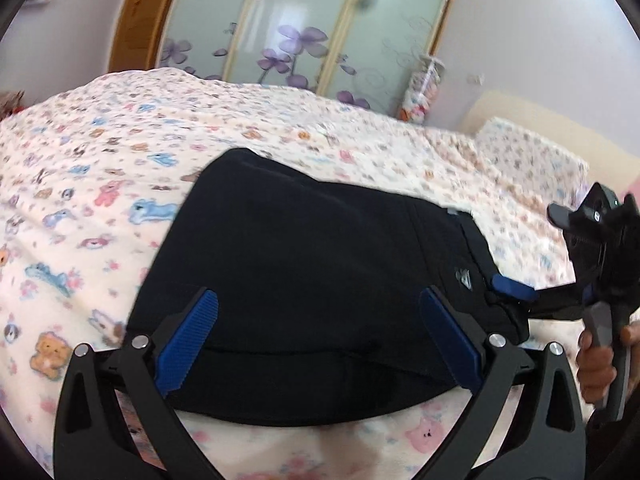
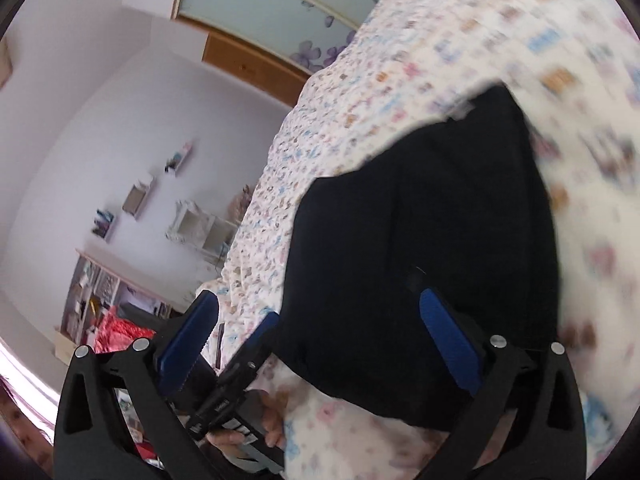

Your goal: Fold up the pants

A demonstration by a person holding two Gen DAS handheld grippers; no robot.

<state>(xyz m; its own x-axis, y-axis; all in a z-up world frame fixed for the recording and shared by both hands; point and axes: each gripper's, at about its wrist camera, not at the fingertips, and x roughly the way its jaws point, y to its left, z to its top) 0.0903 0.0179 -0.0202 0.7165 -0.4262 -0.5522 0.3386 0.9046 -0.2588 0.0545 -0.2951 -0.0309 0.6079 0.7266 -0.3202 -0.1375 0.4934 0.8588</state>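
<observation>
Bedsheet [image 1: 120, 168] w/ cartoon print fills both frames; black pants [image 1: 320, 280] lie centre, already folded compact. Left gripper [image 1: 318, 344] wide open, holding nothing. Right gripper [image 2: 318, 344] also spread, prob. empty (blurry). Looks like final step: next, one more fold or smoothing.
</observation>
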